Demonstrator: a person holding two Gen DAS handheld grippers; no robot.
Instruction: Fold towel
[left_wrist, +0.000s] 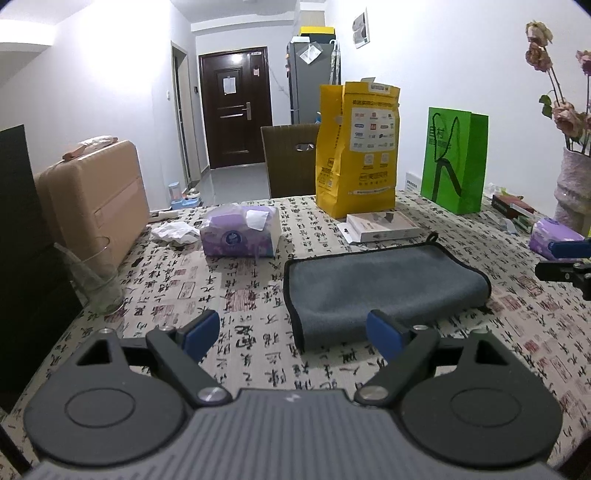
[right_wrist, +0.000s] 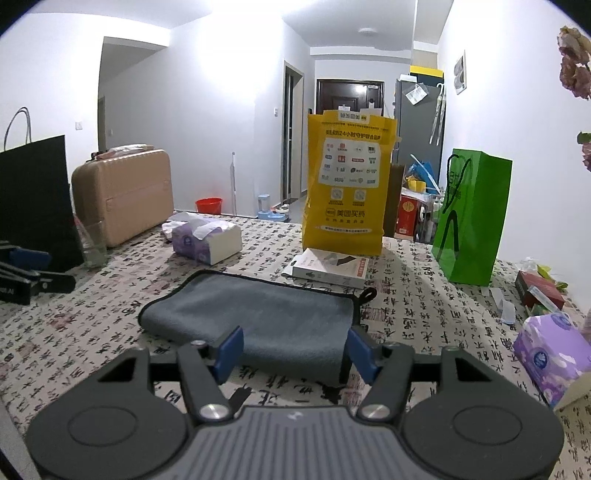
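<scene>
The gray towel (left_wrist: 384, 284) lies flat in the middle of the surface (left_wrist: 240, 295), already folded over once, near a white box (left_wrist: 380, 227). It looks soft, light and floppy, so it will bend easily. A good place to grab is a corner or its black edge. The left gripper (left_wrist: 293, 334) and the right gripper (right_wrist: 293, 352) are both wide apart and hold nothing.

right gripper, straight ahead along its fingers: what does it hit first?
Likely the grey towel. The right gripper is open, its near edge lying between the fingertips. If it passes above the towel, the white box and the yellow bag are next; height is unclear.
</scene>
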